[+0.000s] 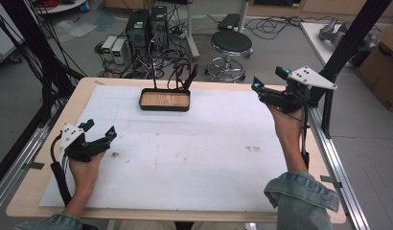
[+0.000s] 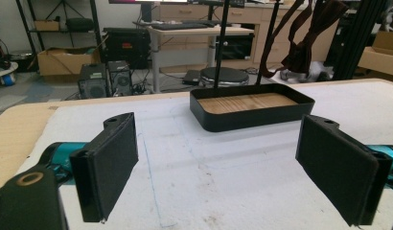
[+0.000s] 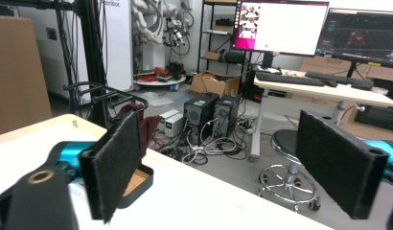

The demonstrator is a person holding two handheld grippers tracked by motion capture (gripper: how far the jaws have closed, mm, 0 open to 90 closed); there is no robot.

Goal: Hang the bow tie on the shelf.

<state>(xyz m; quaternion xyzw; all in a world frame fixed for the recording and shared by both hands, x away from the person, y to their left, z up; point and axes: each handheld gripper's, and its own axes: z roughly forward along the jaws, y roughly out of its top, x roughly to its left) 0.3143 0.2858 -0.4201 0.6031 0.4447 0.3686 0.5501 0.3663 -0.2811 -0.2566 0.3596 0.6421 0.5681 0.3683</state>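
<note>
A black tray (image 1: pixel 164 108) with a wooden floor sits at the far middle of the white mat (image 1: pixel 194 163). Thin black posts rise from it, and dark brown straps (image 1: pixel 183 76) hang on them. My left gripper (image 1: pixel 100 127) hovers low over the mat's left side, open and holding nothing. In the left gripper view its pads (image 2: pixel 110 163) stand wide apart, facing the tray (image 2: pixel 252 122) and the straps (image 2: pixel 305 43). My right gripper (image 1: pixel 269 79) is raised at the table's far right edge, open and holding nothing. Its own view shows its wide-set pads (image 3: pixel 115 163) and a tray corner (image 3: pixel 145 184).
A black frame post (image 1: pixel 345 45) stands just right of my right gripper. Beyond the table's far edge are a round stool (image 1: pixel 230 45), computer towers (image 1: pixel 146 26) and floor cables. A cardboard box (image 1: pixel 381 72) sits at the far right. Small dark stains mark the mat.
</note>
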